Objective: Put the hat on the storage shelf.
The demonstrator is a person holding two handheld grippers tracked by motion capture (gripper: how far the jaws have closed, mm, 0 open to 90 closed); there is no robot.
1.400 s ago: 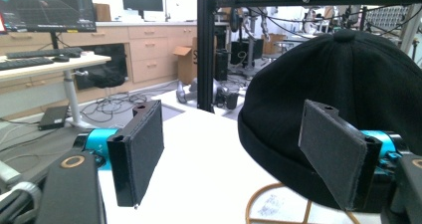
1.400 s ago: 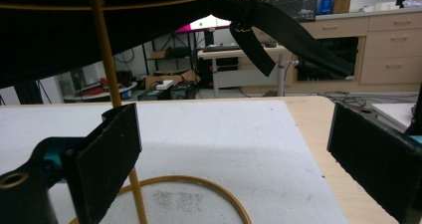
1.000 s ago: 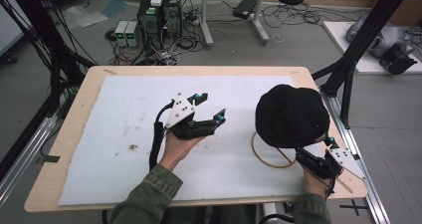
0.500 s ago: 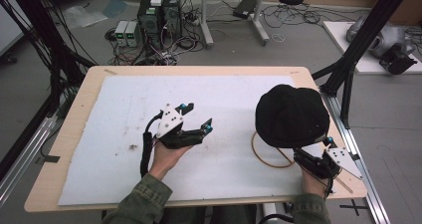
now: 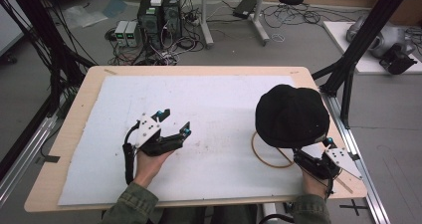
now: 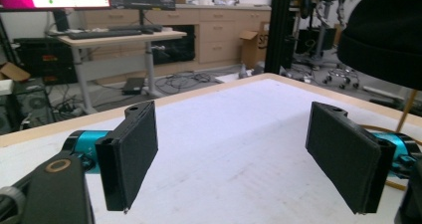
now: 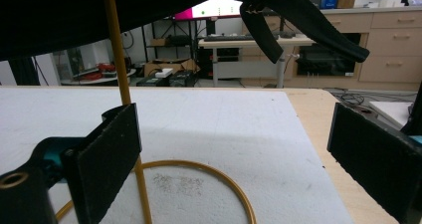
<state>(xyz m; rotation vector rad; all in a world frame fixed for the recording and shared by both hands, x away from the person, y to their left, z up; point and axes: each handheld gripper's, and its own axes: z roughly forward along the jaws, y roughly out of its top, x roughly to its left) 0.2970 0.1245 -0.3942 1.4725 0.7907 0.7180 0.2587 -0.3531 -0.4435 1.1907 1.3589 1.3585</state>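
White matting [image 5: 214, 109] covers a wooden table [image 5: 79, 109] in a lab, with computers and cables on the floor beyond. Left gripper [image 5: 173, 123]: its two jaws stand wide apart with nothing between them, seen clearly in the left gripper view [image 6: 239, 159], hovering over bare mat. Over the last second this gripper has drawn back toward the person and leftward, away from the hat. Right gripper [image 7: 239, 169]: its jaws are also apart and empty, low at the table's right edge, about where it was before; in the high view [image 5: 311, 160] it sits just under the hat's brim. One black hat [image 5: 292, 115] rests atop one yellow wire stand [image 5: 271, 152], whose ring base lies on the mat and whose upright rod passes just beside the right gripper's left jaw. Hat and stand are unmoved.
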